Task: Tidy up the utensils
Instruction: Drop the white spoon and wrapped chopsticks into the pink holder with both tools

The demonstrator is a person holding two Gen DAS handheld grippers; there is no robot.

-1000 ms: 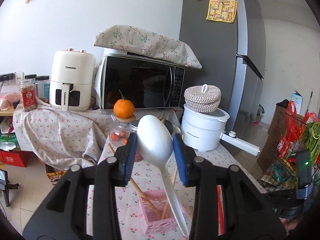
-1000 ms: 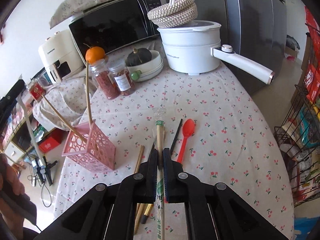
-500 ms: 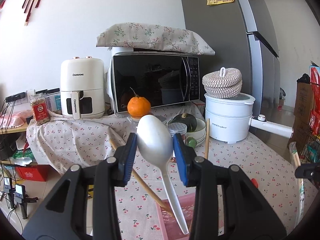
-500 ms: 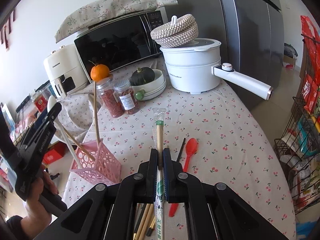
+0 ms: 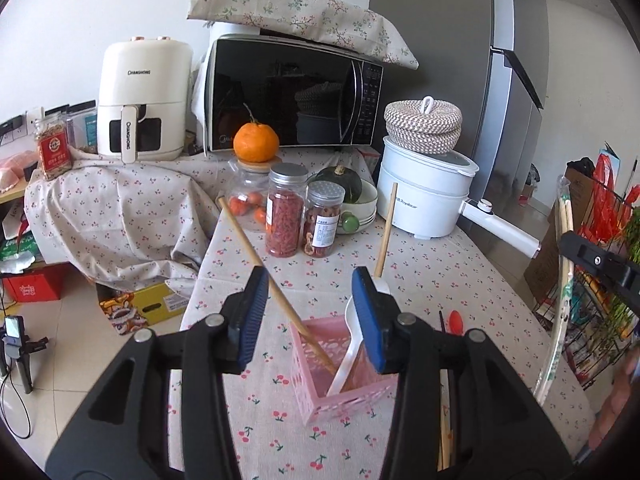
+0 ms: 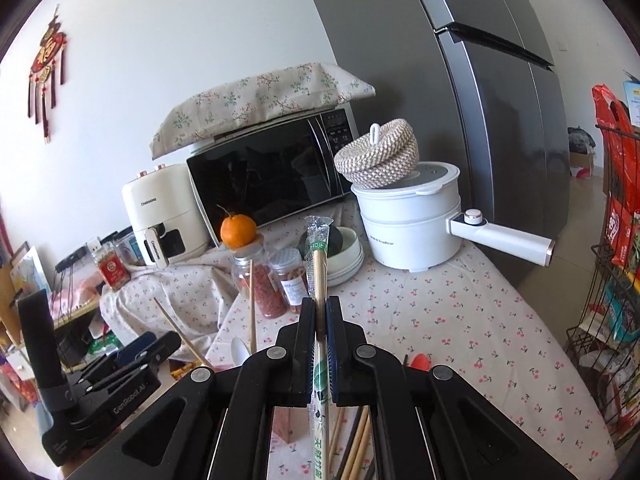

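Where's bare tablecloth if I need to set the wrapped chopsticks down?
Bare cloth lies between the white electric pot and the pink basket, toward the table's right edge. Another patch sits left of the basket. Crowded: the spice jars, and loose chopsticks with the red spoon right of the basket.
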